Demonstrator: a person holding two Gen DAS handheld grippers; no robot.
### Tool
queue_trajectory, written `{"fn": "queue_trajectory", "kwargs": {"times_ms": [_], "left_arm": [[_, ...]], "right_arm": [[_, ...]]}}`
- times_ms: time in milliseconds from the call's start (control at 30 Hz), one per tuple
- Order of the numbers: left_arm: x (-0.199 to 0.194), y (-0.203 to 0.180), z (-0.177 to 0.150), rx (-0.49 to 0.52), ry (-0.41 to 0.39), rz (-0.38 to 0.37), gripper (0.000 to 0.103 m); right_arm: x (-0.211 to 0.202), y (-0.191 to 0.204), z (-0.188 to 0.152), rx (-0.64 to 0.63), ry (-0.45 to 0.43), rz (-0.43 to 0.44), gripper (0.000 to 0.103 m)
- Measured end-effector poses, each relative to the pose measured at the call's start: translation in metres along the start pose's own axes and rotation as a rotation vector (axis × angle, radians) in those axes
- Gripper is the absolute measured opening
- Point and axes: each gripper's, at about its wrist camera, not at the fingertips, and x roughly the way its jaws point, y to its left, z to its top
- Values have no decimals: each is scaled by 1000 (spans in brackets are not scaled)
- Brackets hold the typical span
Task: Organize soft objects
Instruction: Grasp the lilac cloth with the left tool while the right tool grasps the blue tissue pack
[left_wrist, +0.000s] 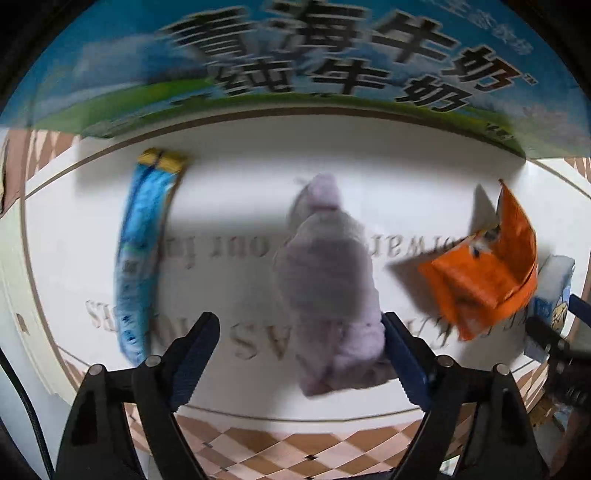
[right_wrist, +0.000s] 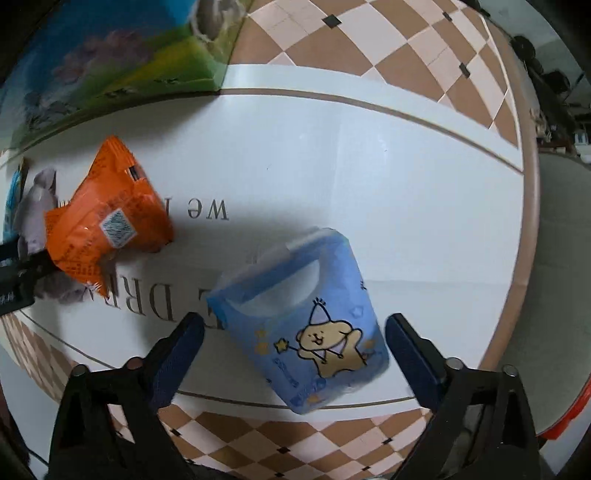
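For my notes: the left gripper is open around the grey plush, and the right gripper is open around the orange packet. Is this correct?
Not quite. The right wrist view shows the right gripper open around the blue pack; the orange packet lies apart. The left gripper part, about the grey plush, is correct.

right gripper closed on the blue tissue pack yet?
No: the right gripper is open, its fingers clear of the blue tissue pack on both sides.
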Motion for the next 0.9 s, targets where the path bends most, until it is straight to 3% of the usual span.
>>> {"fn": "queue_trajectory", "kwargs": {"times_ms": [233,500,700,733,800,867,900], "left_arm": [[-10,21,-18,5,14,-57,88],[-6,23,3,-50,38,-118,88],[11,5,3,-20,41,-70,87],[13,3,2,-15,36,-56,80],[13,0,-1,-11,16,-38,50],[6,-2,-7,-13,-4,-30,31],[5,-9,-12,-18,-16,-28,31]], "right_arm": [[-2,-3,-17,61,53,146,91],[0,-8,-15,94,54,123,91],[6,-7,-11,114,66,127,91],[8,-7,-10,117,69,128,91],[9,-7,-10,122,70,127,87],[9,-6,-10,125,68,109,63],[11,-12,-12,125,68,108,60]]}}
